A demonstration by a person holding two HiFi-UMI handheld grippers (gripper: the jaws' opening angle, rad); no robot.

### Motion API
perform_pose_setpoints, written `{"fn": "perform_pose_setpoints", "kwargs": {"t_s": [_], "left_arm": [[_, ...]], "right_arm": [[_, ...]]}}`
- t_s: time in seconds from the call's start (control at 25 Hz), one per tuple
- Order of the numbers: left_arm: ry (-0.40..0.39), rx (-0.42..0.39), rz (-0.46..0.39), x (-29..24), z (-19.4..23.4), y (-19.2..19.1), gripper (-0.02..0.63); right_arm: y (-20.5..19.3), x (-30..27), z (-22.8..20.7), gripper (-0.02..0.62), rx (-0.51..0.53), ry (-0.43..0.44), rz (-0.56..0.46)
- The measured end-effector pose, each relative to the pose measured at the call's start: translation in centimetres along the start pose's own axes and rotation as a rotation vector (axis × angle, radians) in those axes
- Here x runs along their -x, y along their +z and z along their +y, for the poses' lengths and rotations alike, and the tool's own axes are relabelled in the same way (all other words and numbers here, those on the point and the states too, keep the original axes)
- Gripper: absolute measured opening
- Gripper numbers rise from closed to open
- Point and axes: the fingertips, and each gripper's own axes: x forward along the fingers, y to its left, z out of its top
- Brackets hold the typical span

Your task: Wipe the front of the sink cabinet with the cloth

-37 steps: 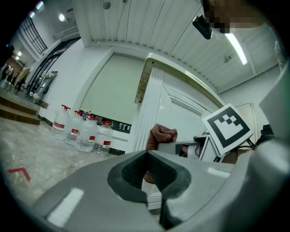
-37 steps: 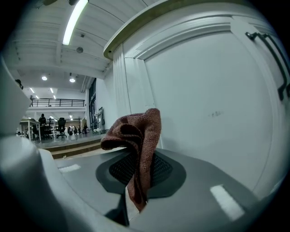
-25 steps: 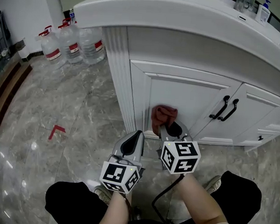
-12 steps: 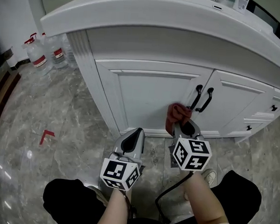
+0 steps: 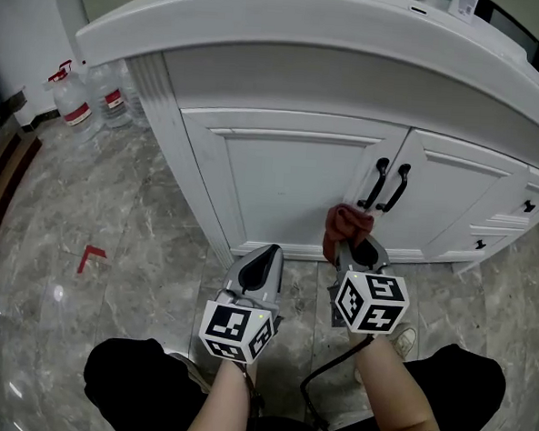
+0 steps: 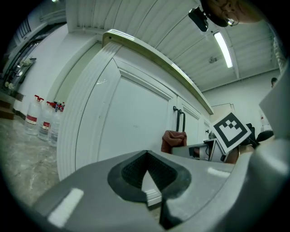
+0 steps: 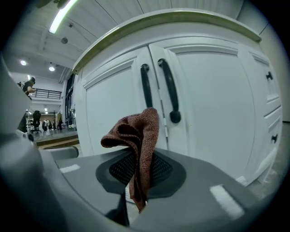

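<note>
The sink cabinet [image 5: 290,179] fills the front. The left claw [image 5: 263,260] idles, pressed together on nothing, beside the right claw [image 5: 359,252], which pinches the cloth [image 5: 346,226], bunched upward toward the door seam below the black handles [image 5: 399,185], likely to present a wiping pad. Only the right gripper view shows the cloth's tail trapped between the jaws.

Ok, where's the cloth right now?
The cloth is clamped in the right gripper, right of centre in the head view, low in front of the sink cabinet, just below the two black door handles.
</note>
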Motion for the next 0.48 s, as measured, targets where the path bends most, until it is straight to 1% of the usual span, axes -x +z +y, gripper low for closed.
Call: {"fn": "perform_pose_setpoints", "kwargs": {"t_s": [0.24, 0.48], "left_arm": [[0.074, -0.003, 0.001, 2.4, 4.1, 0.0, 0.0], [0.181, 0.007, 0.009, 6.0, 8.8, -0.1, 0.001]], "right_arm": [[-3.0, -3.1, 7.1, 0.081, 0.008, 0.131, 0.052], [-5.5, -6.4, 14.9, 0.081, 0.02, 0.251, 0.09]]}}
